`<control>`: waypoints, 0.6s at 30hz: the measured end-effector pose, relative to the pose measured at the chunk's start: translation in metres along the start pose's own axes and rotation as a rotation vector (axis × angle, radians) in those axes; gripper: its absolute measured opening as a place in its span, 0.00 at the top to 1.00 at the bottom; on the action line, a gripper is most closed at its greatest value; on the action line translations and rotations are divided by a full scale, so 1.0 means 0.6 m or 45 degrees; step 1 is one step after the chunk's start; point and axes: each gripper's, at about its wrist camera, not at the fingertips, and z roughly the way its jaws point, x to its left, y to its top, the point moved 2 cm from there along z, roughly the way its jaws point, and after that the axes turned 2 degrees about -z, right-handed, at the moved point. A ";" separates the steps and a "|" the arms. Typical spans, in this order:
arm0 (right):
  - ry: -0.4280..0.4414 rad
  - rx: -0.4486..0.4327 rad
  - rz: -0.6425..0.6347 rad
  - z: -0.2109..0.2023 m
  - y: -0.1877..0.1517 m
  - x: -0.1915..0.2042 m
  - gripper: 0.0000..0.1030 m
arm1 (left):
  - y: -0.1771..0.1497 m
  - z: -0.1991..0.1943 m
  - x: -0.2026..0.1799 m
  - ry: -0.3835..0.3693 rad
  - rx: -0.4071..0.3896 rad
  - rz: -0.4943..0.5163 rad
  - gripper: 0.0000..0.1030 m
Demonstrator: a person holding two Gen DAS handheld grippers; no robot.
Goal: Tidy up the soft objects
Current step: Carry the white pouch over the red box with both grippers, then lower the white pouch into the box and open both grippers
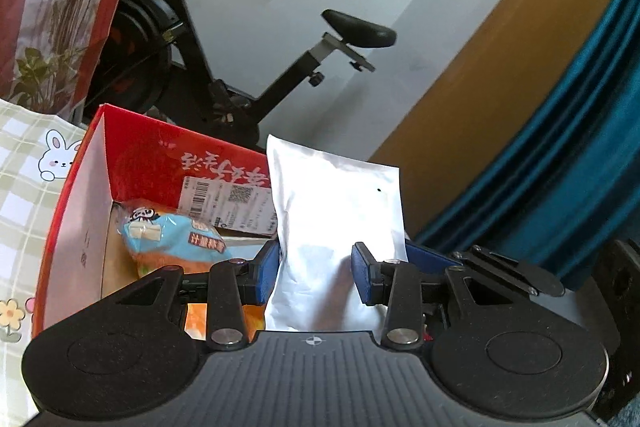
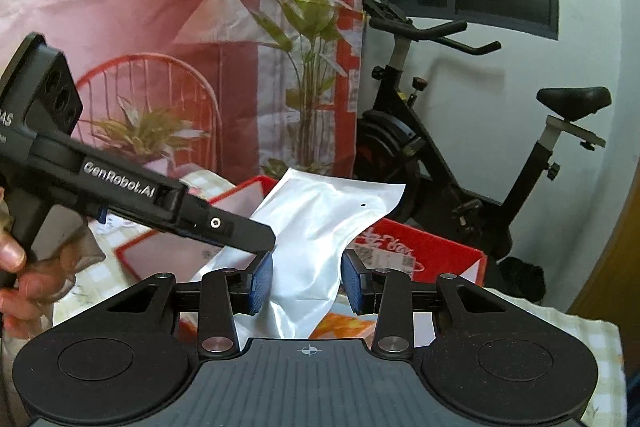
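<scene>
White foil pouch [image 1: 336, 223], soft and unlabelled, held upright between both grippers above the open red carton [image 1: 92, 187]. Left gripper [image 1: 314, 273]: blue pads pressed into the pouch's lower third, foil visibly pinched to a waist between them, so it grips the pouch. Right gripper [image 2: 307, 281]: pads also at either side of a narrowed stretch of the same pouch [image 2: 320, 227]; contact on its right pad looks probable but a thin gap cannot be ruled out. In the right wrist view the left gripper's body [image 2: 132, 199] enters from the left edge, a hand [image 2: 16, 267] on its grip, its finger meeting the pouch just above the right gripper's left pad, so the two tools hold adjacent spots. Pouch long axis runs away from both grippers, up toward frame centre, leaning right in the right view. Carton lies below and left of the pouch in the left view, already holding a blue-and-orange snack bag [image 1: 176, 231]. Judgement: the pouch must travel down and leftward into the carton; the left gripper is better placed.
</scene>
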 end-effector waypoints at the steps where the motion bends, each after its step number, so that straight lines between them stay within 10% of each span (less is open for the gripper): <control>1: -0.006 0.010 0.000 0.010 -0.002 -0.007 0.65 | 0.003 0.008 0.000 0.010 0.010 -0.001 0.60; 18: -0.100 0.327 -0.044 0.107 -0.064 -0.036 0.66 | -0.038 0.078 -0.006 0.180 0.240 0.152 0.50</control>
